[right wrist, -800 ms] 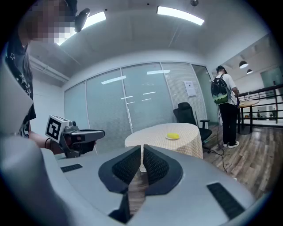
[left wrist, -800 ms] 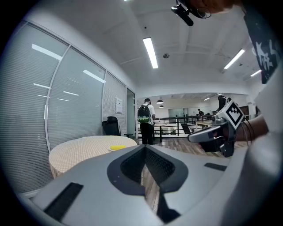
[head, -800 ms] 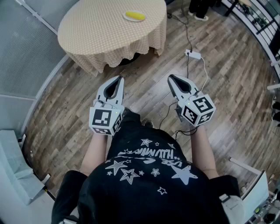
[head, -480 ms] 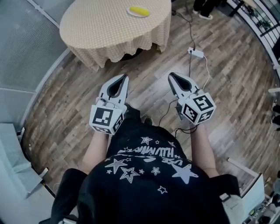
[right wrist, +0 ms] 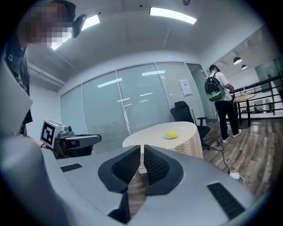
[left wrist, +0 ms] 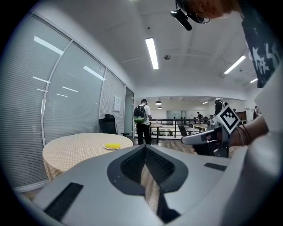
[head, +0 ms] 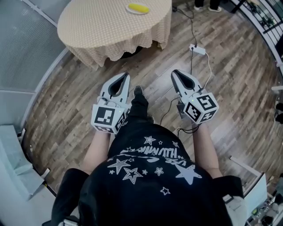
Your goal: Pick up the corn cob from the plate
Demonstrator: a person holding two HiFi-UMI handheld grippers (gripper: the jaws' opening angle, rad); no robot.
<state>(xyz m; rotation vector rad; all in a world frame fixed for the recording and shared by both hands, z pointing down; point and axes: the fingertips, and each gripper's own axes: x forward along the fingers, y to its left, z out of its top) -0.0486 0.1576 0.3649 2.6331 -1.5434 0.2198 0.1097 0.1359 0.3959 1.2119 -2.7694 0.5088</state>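
Wood-plank flooring stretches ahead of you to a round table draped in a beige checked cloth, with a wall of glass panels and blinds curving along its left. A white power adapter lies on the floor off the table's right side, and its cable trails on past the table. In the gripper views, a person with a backpack stands beyond the table, facing away, and a black office chair sits behind it. From your gripper tips to the hem of the cloth, the ground is floorboards.

Compared with a moment ago, your shoe has swung forward between the two grippers. The table and adapter have slid slightly toward the top of the head view. Both grippers keep the same side-by-side pose.

Your left gripper is clenched with its jaw tips meeting and nothing between them. Your right gripper is clenched and empty too. Both point roughly level toward the table.

The corn cob lies on its small white plate close to the table's far edge, toward the right side. It is well apart from both grippers, ahead of them across the floor and most of the tabletop. In each gripper view it shows just above and beside the closed jaws.
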